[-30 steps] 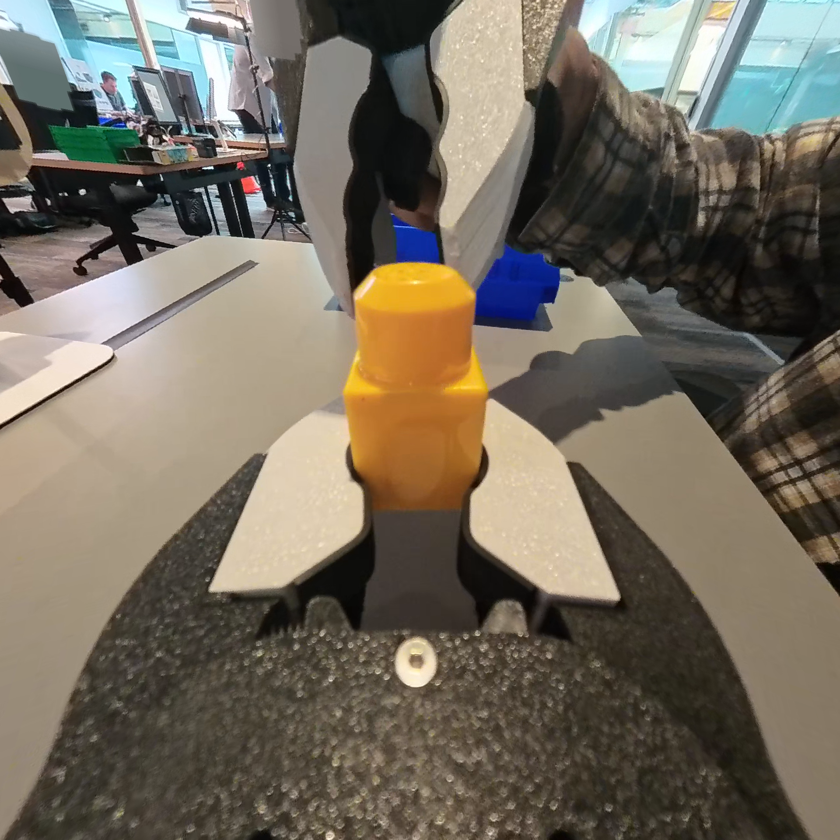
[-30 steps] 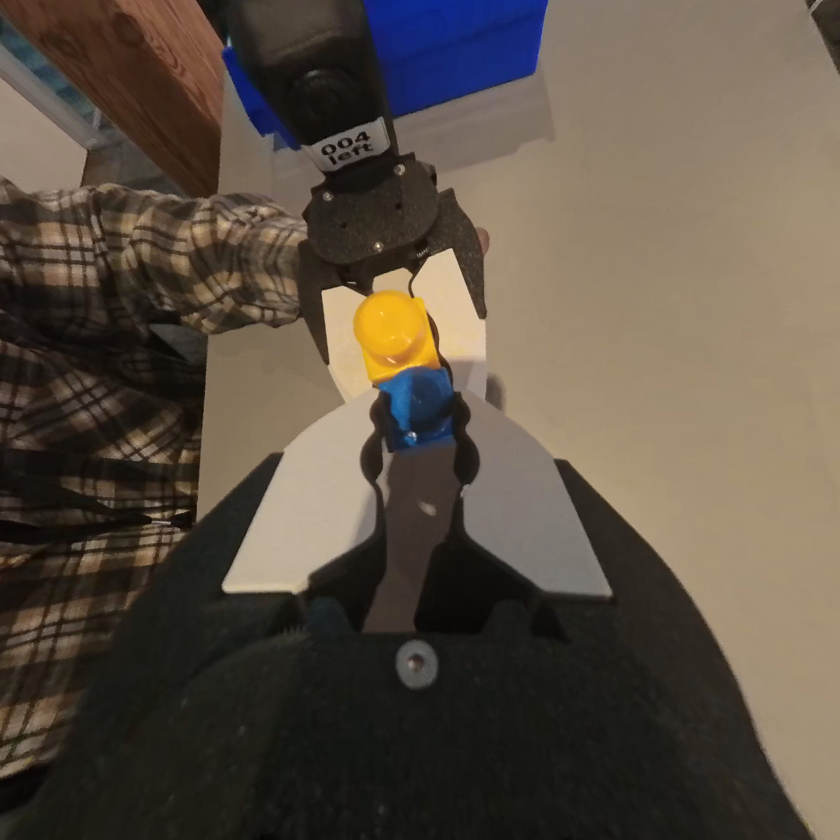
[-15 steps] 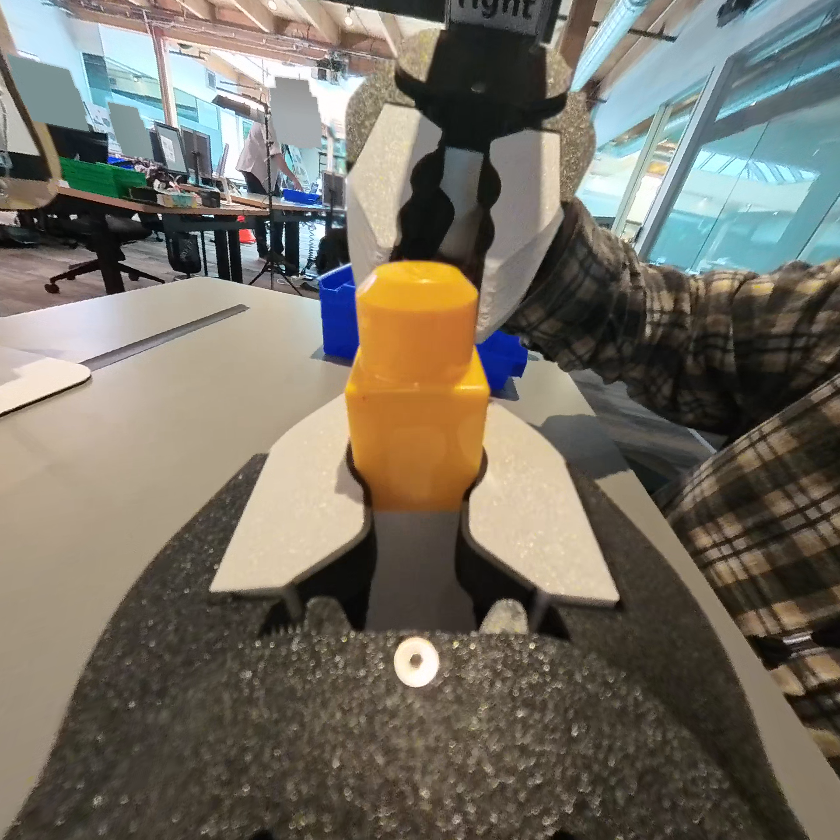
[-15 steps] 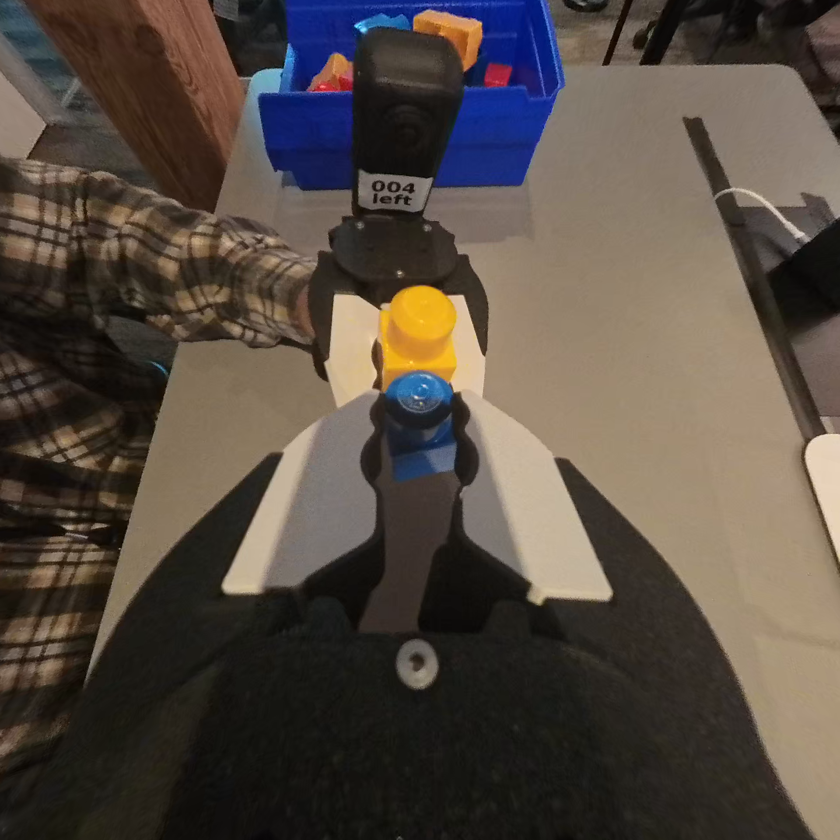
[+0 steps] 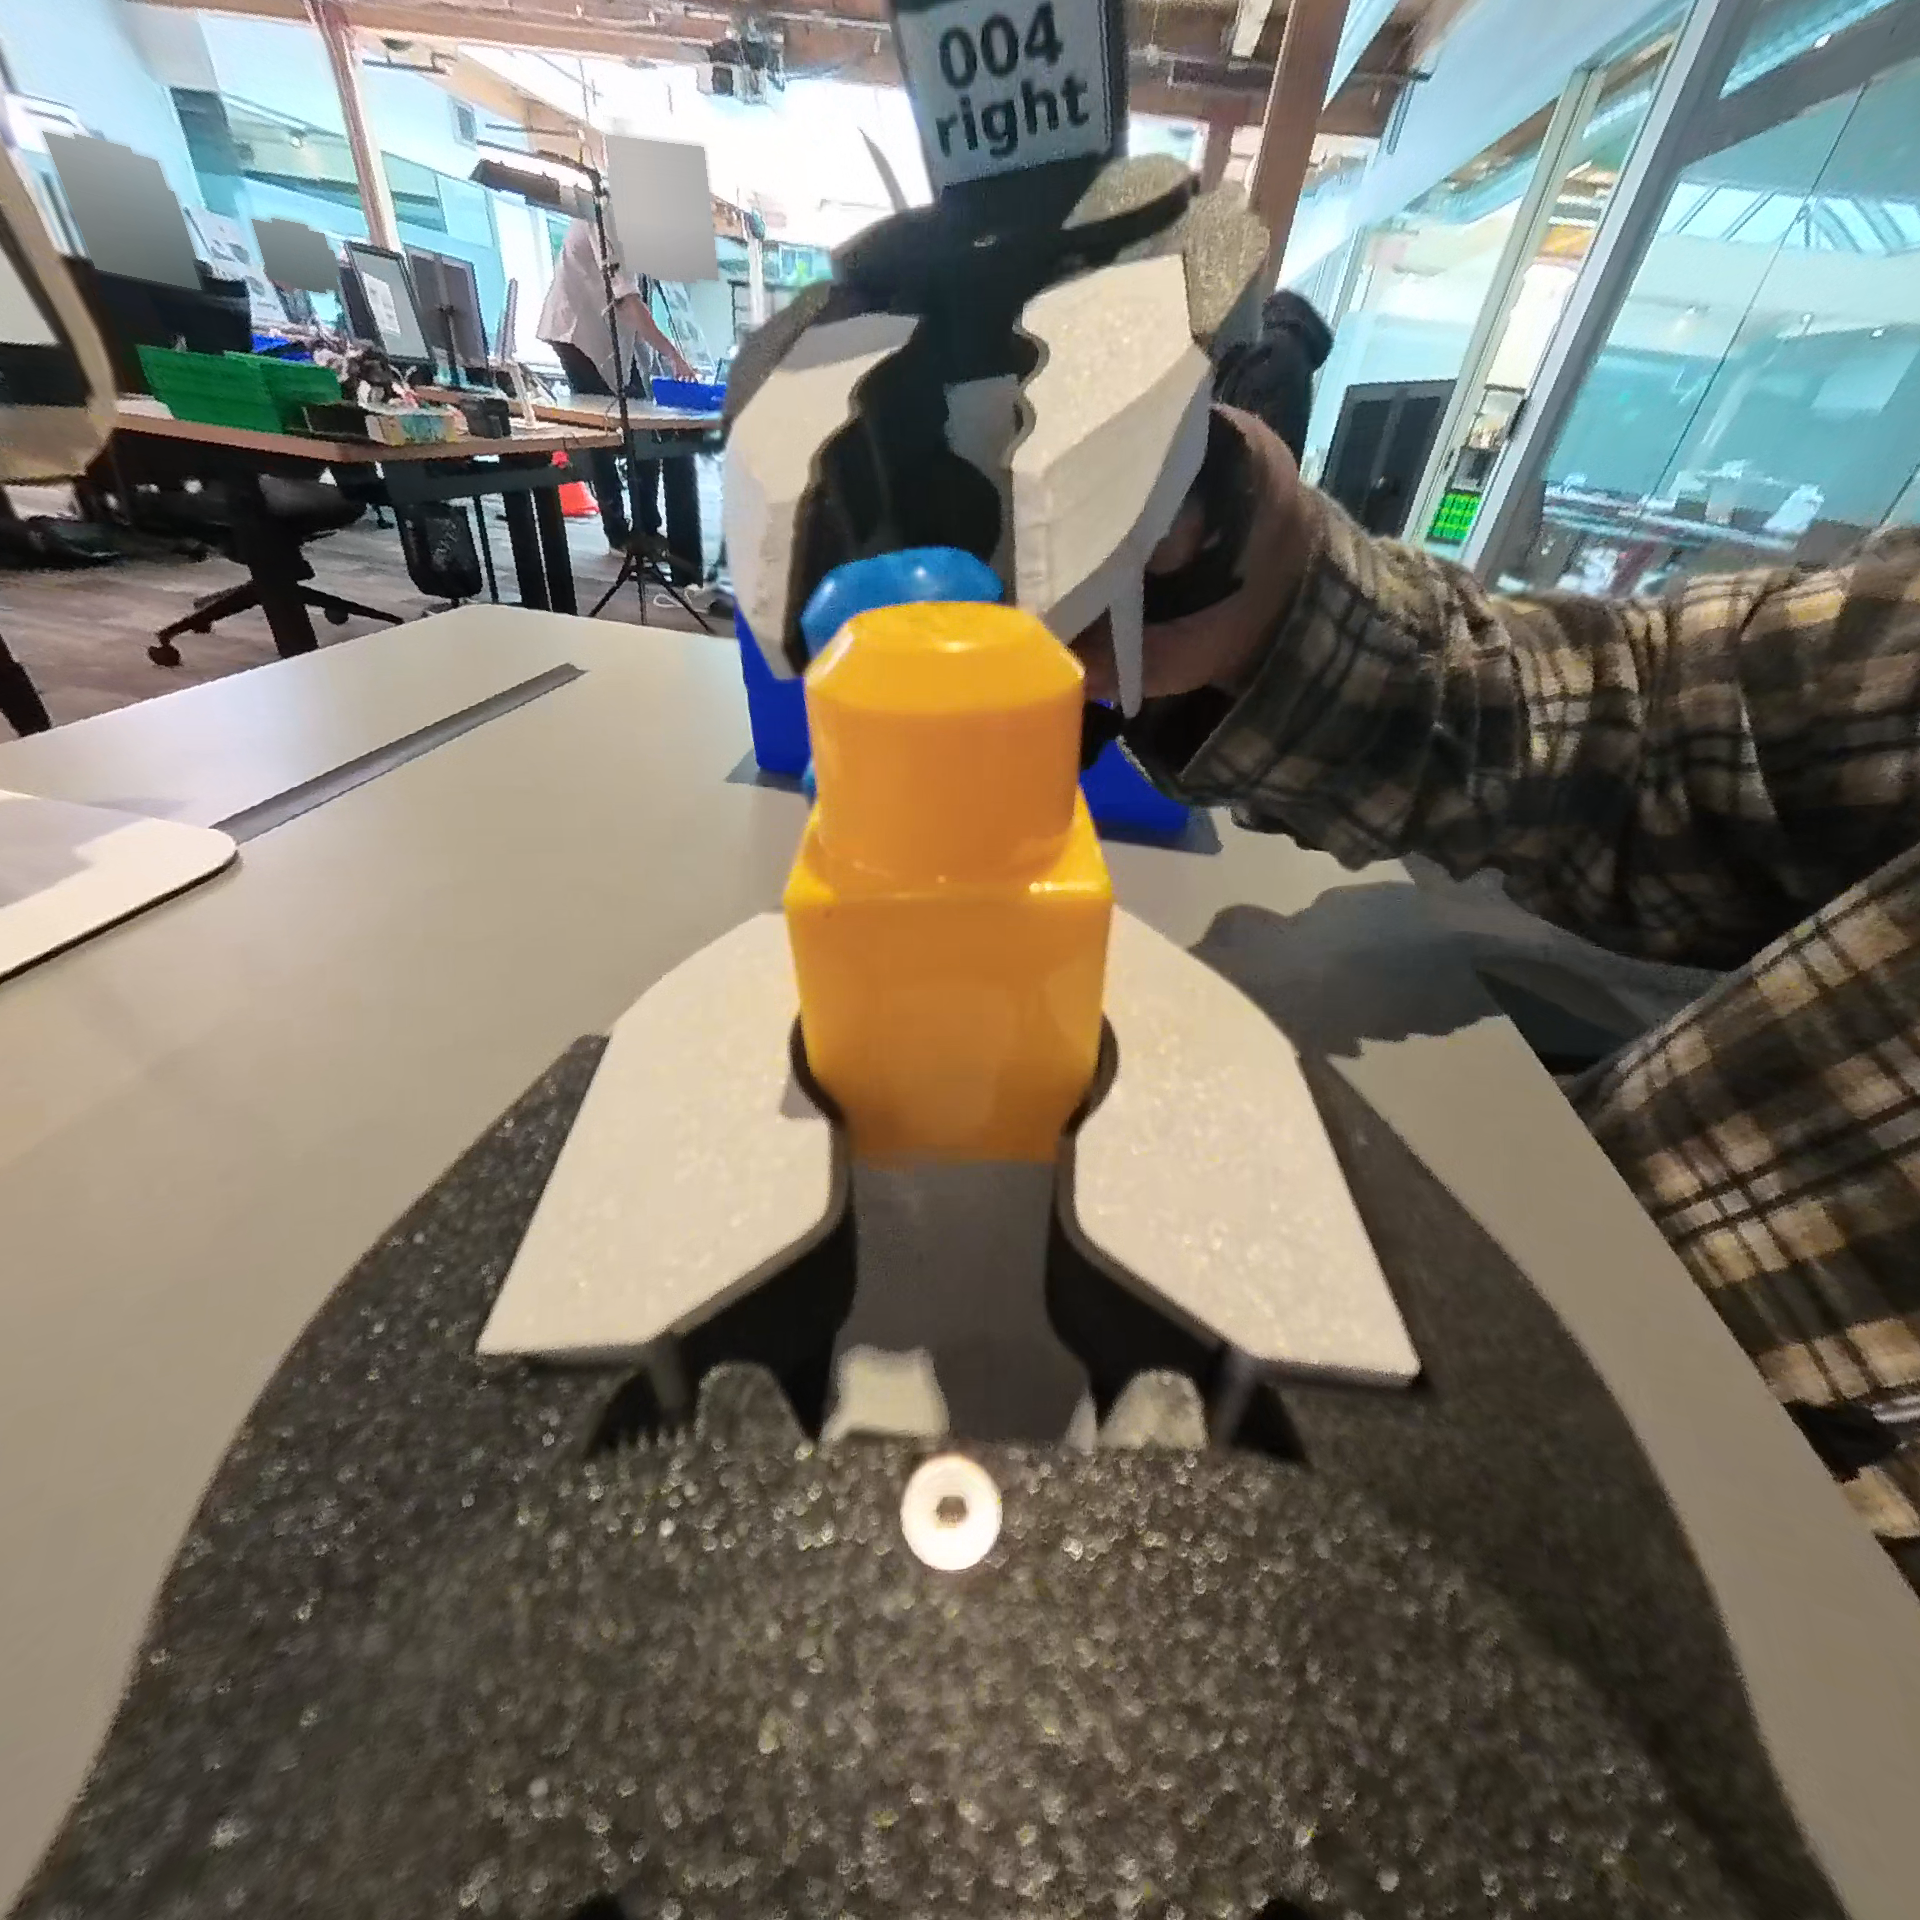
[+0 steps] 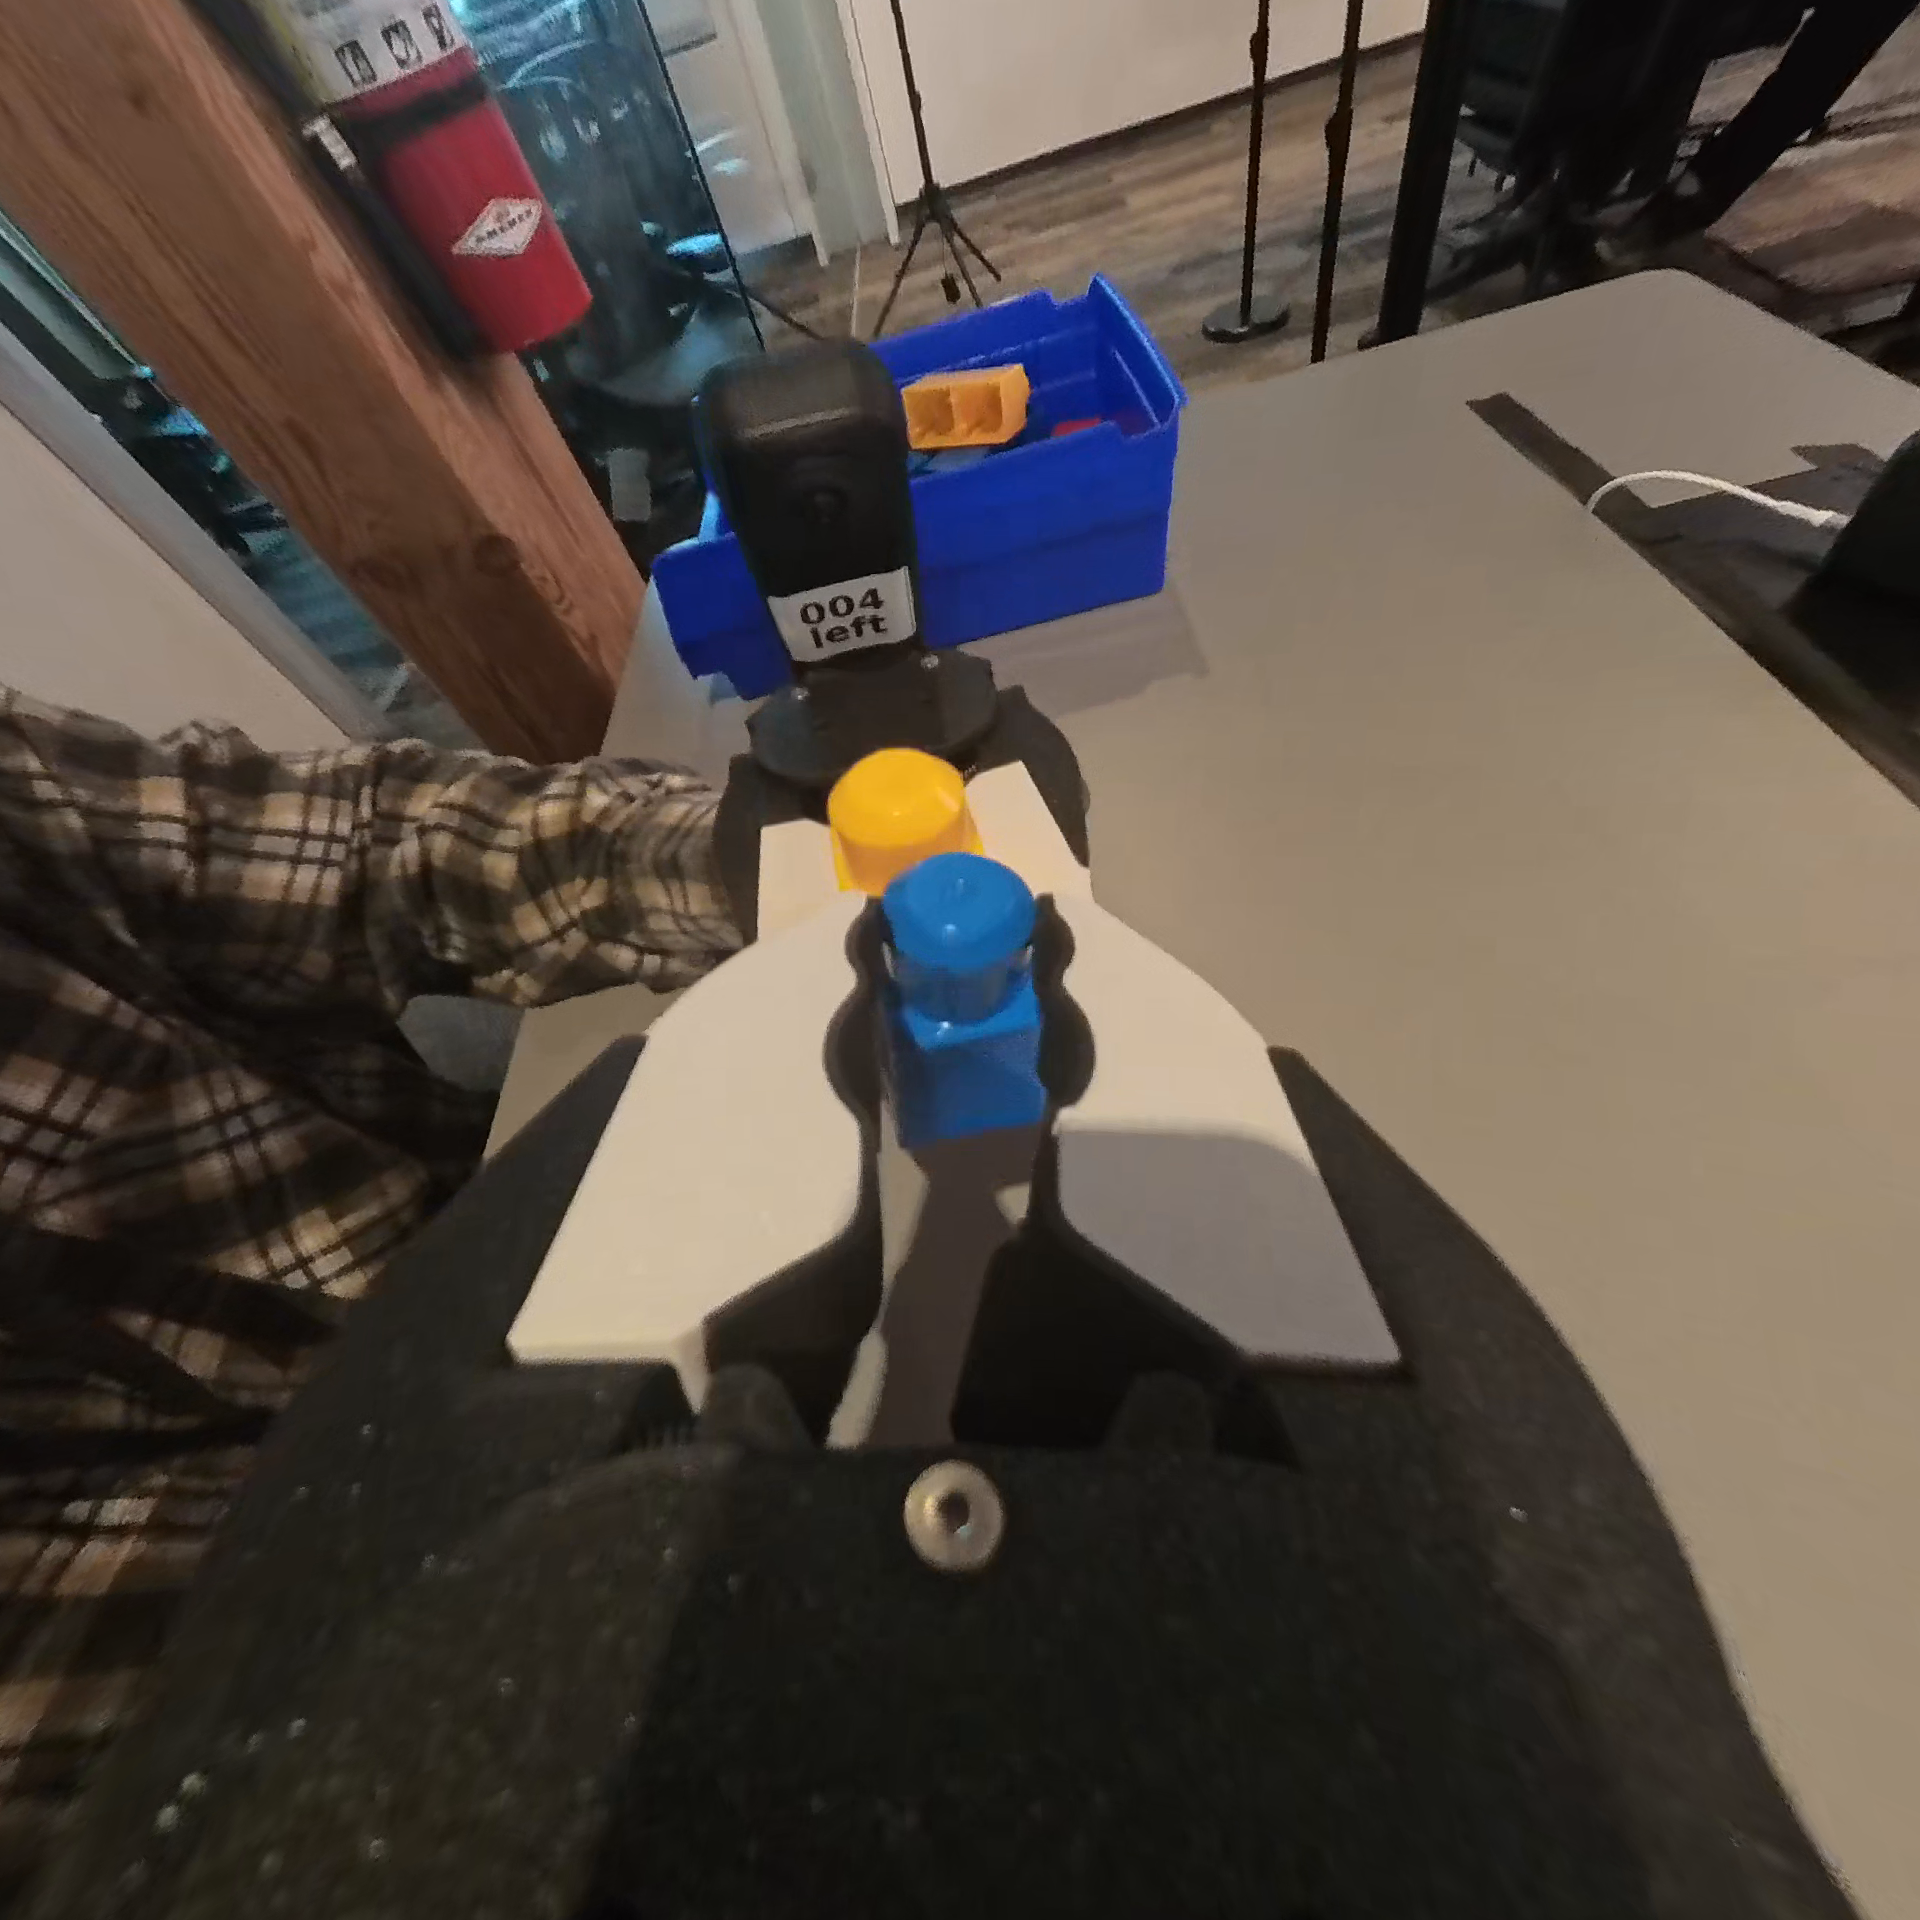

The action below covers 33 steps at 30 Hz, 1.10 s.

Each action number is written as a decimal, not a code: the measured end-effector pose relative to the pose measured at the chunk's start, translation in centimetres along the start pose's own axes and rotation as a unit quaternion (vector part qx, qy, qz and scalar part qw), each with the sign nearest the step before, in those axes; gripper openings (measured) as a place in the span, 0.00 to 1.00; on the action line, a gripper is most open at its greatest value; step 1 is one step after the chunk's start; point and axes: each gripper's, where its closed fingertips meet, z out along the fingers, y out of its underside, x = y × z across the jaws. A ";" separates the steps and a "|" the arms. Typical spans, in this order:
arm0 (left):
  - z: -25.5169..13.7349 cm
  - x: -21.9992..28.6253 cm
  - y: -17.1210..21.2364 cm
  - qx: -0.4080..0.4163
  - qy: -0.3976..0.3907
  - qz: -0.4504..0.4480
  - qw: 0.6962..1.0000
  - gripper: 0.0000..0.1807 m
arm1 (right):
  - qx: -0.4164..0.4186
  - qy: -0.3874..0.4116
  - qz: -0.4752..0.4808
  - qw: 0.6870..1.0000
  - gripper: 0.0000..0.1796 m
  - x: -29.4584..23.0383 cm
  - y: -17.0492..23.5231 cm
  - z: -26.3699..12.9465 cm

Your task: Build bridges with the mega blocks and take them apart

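Observation:
My left gripper (image 5: 951, 1049) is shut on a yellow single-stud block (image 5: 940, 894), stud up, above the grey table (image 5: 416, 935). My right gripper (image 6: 961, 1039) is shut on a blue single-stud block (image 6: 961, 1029), also stud up. The two grippers face each other, with the blocks side by side and very close. The right gripper (image 5: 935, 623) shows behind the yellow block in the left wrist view, the blue stud (image 5: 899, 592) just peeking over it. In the right wrist view the yellow block (image 6: 899, 816) and the left gripper (image 6: 904, 831) sit right behind the blue one.
A blue bin (image 6: 1039, 540) with an orange block (image 6: 966, 405) and others stands at the table's far end behind the left gripper. Plaid sleeves (image 6: 312, 935) reach in from the side. A white pad (image 5: 94, 883) and a cable (image 6: 1714, 499) lie near the table's edges. My right fingertips sit around 5 cm from my left ones.
The right gripper has tilted up from pointing down to nearly level, turning the blue block stud up beside the yellow one. The left gripper has stayed about where it was.

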 end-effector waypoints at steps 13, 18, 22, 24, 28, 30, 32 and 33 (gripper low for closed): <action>-0.4 -0.5 -0.2 0.012 -0.014 0.001 1.000 0.22 | 0.058 0.049 -0.046 0.996 0.15 0.7 0.9 -2.5; -0.7 -0.5 -0.5 0.015 -0.015 0.013 1.000 0.22 | -0.063 0.083 -0.050 0.993 0.15 2.9 9.0 -3.0; -0.5 -0.4 -0.1 0.008 -0.013 0.016 1.000 0.22 | -0.116 0.080 -0.060 0.988 0.16 3.5 13.5 -2.2; -0.5 -0.4 0.0 0.004 -0.014 0.021 1.000 0.22 | -0.105 0.077 -0.068 0.989 0.15 3.6 13.6 -2.3; -0.5 -0.4 0.1 0.005 -0.006 0.013 1.000 0.22 | -0.114 0.075 -0.068 0.988 0.16 3.7 14.2 -2.9; -0.4 -0.4 0.2 0.002 -0.003 0.014 1.000 0.22 | -0.119 0.075 -0.076 0.987 0.21 3.7 14.9 -3.2; -0.4 -0.3 0.2 0.001 -0.003 0.018 1.000 0.22 | -0.122 0.083 -0.086 0.985 0.31 3.8 15.1 -3.6; -0.3 -0.2 0.3 0.000 -0.002 0.020 1.000 0.22 | -0.114 0.083 -0.092 0.986 0.33 3.7 14.4 -3.9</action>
